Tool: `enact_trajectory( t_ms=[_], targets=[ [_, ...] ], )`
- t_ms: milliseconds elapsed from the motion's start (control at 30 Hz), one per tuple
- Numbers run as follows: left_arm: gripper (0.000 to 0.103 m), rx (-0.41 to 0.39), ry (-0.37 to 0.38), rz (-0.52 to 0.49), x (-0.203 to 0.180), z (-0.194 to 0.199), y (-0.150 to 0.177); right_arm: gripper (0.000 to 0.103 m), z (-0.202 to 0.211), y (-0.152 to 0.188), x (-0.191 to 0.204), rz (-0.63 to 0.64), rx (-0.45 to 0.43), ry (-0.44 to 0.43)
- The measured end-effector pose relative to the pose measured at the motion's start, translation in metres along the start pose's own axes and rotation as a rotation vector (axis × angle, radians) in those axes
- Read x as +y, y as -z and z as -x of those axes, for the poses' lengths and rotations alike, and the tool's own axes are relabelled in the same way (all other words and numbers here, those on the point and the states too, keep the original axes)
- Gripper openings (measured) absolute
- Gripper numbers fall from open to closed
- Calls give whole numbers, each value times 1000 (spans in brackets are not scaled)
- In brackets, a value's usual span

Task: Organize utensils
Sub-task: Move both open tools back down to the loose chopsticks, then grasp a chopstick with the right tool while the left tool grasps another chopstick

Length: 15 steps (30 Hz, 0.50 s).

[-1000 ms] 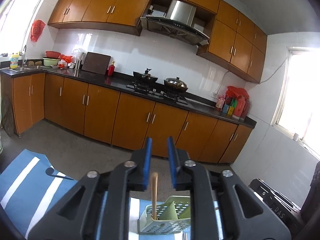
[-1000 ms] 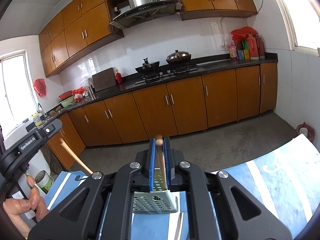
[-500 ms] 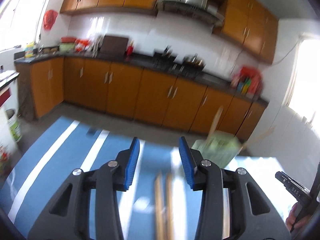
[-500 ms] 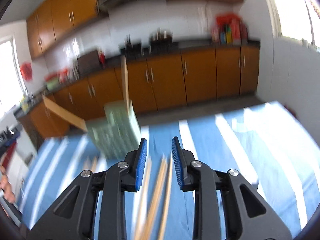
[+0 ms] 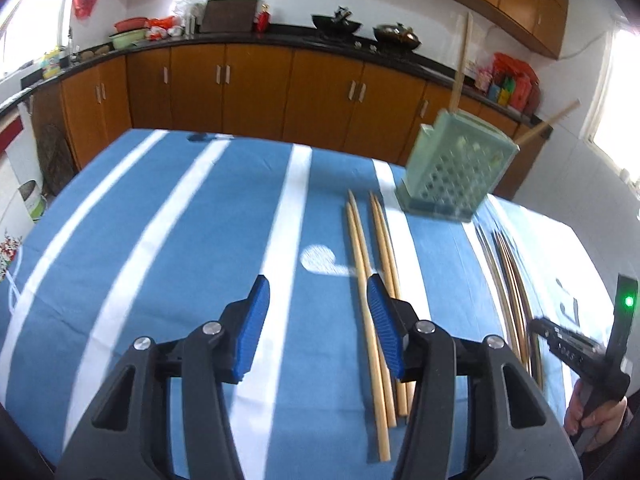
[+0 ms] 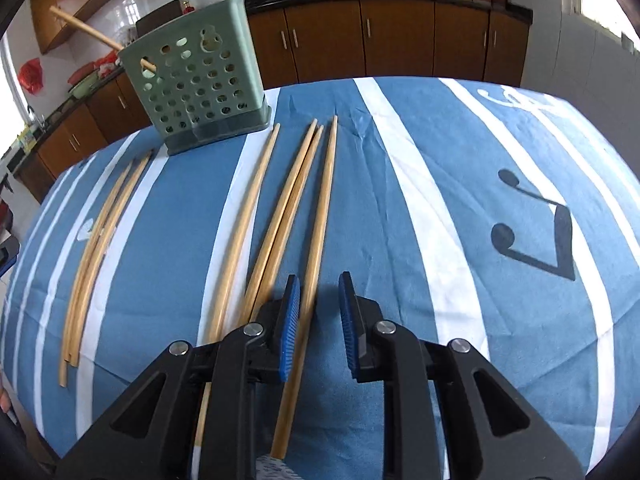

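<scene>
A green perforated utensil holder (image 5: 456, 168) (image 6: 196, 80) stands on the blue striped cloth with two wooden chopsticks (image 5: 460, 60) (image 6: 84, 30) sticking out of it. Several wooden chopsticks (image 5: 372, 280) (image 6: 296, 192) lie flat on the cloth in front of it. Another bundle (image 5: 512, 280) (image 6: 100, 232) lies further off. My left gripper (image 5: 316, 320) is open and empty, just left of the near chopsticks. My right gripper (image 6: 319, 312) is open low over the cloth, with the rightmost chopstick (image 6: 320, 232) running between its fingers.
The table is covered by a blue cloth with white stripes (image 5: 160, 240) and a black music-note print (image 6: 536, 232). Brown kitchen cabinets (image 5: 240, 88) and a dark counter with pots stand beyond the table's far edge. The other hand-held gripper (image 5: 580, 352) shows at right.
Both grippers have let go of the chopsticks now standing in the holder, opened, and pulled back and down toward the chopsticks lying on the cloth.
</scene>
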<state>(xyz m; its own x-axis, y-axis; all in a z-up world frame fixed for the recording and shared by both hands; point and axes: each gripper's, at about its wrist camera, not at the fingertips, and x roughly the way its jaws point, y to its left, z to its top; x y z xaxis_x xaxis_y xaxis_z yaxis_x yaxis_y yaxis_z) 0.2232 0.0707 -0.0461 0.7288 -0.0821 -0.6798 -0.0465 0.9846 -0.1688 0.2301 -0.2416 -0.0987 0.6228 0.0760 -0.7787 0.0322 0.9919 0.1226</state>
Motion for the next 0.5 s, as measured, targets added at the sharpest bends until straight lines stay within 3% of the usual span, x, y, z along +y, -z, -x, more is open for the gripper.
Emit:
enact_trajectory(
  t_ms=[33,100,200,333,500],
  targets=[
    [50,16,9,-11,-3,-4,4,8,0,0,-1,6,-4,17],
    [49,39,25,-22,-10,-9,8,7,-2,1,-6,0,-10,38],
    [39,75,55,-45,-19,-19,17,7,-5,-4,-22,-65,-18,92],
    [22,135,71,-73,-27,-32,27,7,-4,-7,-33,-103,-12,82],
    [16,180,74,-100,-33,-41,37,7,-4,-4,-30,-73,-19,93]
  ],
)
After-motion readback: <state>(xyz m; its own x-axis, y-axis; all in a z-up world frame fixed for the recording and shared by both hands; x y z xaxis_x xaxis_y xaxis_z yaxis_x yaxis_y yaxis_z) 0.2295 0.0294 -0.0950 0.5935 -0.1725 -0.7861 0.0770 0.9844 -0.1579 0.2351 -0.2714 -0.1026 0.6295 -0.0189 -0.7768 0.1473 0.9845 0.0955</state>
